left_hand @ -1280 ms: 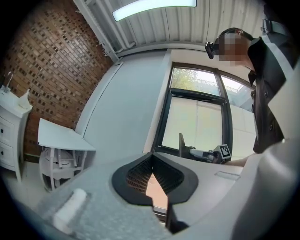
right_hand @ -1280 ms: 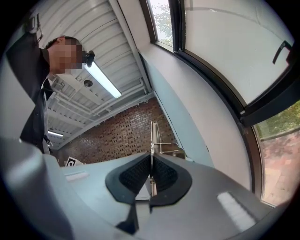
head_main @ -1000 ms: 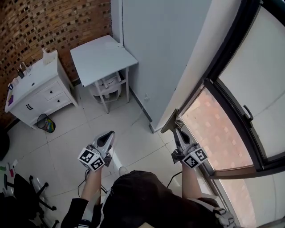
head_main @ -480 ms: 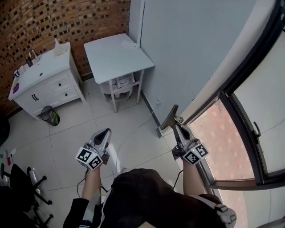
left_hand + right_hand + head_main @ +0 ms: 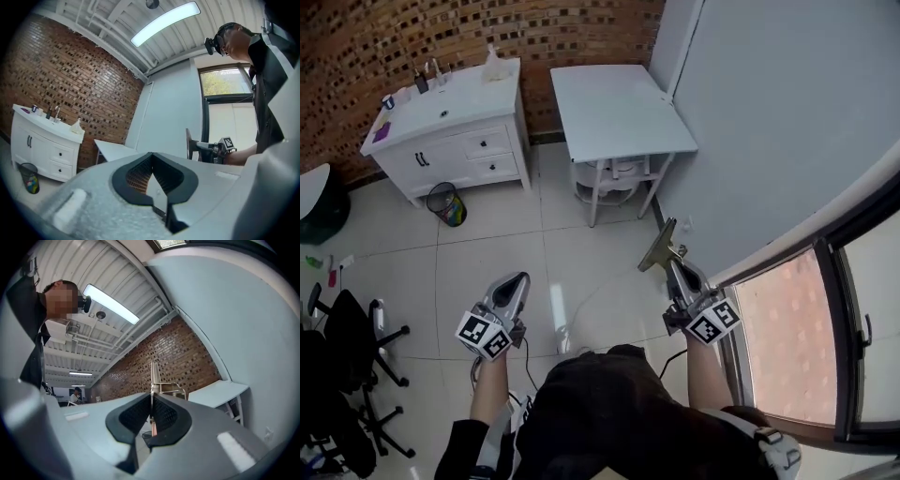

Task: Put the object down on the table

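Note:
A squeegee [image 5: 660, 247] with a metal blade bar sticks out ahead of my right gripper [image 5: 675, 269], which is shut on its handle. In the right gripper view the squeegee [image 5: 153, 377] rises straight up from between the jaws of the right gripper [image 5: 151, 401]. My left gripper [image 5: 519, 280] hangs over the tiled floor, shut, with nothing in it; the left gripper [image 5: 151, 157] shows its jaws meeting at the tip. The white table [image 5: 614, 114] stands ahead by the brick wall, well beyond both grippers. The same table [image 5: 117, 150] also appears in the left gripper view.
A white cabinet [image 5: 450, 127] with small bottles on top stands left of the table. A waste bin [image 5: 443, 202] sits on the floor before it. A black office chair [image 5: 342, 375] is at the left edge. A grey wall and a window [image 5: 792, 328] run along the right.
The view has swung away from the window; the table and cabinet now lie straight ahead and closer to the middle. Both grippers travelled along, the squeegee still held in the right one.

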A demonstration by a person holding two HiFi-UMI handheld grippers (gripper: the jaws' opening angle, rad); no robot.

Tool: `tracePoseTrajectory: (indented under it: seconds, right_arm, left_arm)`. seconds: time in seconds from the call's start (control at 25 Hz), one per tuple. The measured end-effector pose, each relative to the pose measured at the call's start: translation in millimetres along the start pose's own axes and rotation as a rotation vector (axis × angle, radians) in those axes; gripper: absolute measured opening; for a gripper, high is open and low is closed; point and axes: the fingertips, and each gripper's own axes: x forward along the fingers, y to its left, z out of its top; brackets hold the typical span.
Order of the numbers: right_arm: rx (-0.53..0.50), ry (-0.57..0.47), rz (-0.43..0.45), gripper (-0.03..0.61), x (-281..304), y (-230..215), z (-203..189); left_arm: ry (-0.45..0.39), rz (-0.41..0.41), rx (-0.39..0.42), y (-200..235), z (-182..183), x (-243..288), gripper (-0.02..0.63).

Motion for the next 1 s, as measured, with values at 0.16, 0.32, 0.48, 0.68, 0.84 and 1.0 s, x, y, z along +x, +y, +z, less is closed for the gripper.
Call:
tracePoseTrajectory:
  seconds: [0.16, 0.32, 0.48, 0.68, 0.84, 1.0]
  right_arm:
    - [0.007, 0.049, 0.087, 0.006, 34.2, 13.2, -14.6]
    - [0.022, 0.051, 0.139, 0.006, 67.1, 14.7, -19.9]
    - [0.053, 0.037, 0.181, 0.006, 97.0, 5.7, -22.1]
    - [0.039, 0.024, 0.229, 0.006, 131.9, -24.5, -13.9]
    - [0.05, -0.02, 0.225, 0.006, 162.7, -51.4, 6.0]
    - [0.063, -0.019, 0.226, 0.006, 179.8, -81.6, 12.2]
  left_arm:
    - [-0.004, 0.098, -0.022, 26.5, -3.9, -28.1, 0.0]
    - [-0.019, 0.115, -0.035, 36.5, -2.7, -31.6, 0.001]
    - [-0.034, 0.144, -0.022, 53.6, 2.0, -22.8, 0.0]
    - [-0.045, 0.164, -0.009, 70.3, 18.0, 12.0, 0.001]
    - [-0.057, 0.159, 0.006, 85.9, 38.2, 49.4, 0.0]
    - [-0.076, 0.131, 0.02, 88.2, 48.9, 91.9, 0.0]
